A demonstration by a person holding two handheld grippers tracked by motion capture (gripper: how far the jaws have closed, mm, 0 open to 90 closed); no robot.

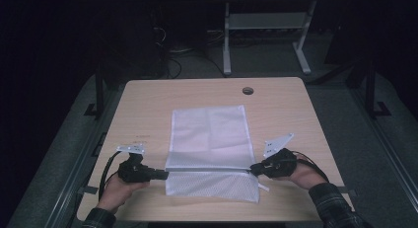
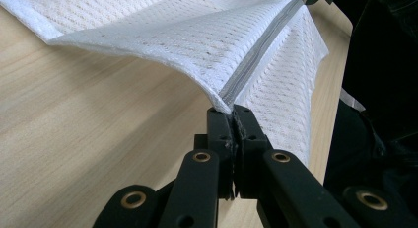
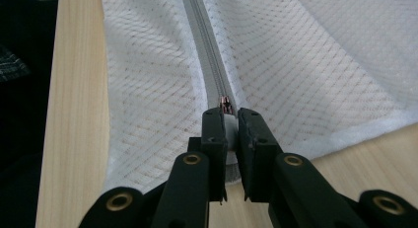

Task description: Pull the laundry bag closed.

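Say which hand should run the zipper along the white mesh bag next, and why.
Right, most likely. The right tongs are shut on the small metal zipper pull at their end of the white mesh bag. The left tongs pinch the opposite end of the grey zipper, so they suit anchoring.

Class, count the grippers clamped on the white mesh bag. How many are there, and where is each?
2. The left gripper pinches the bag at the zipper's left end; the right gripper pinches its right end, at the zipper pull.
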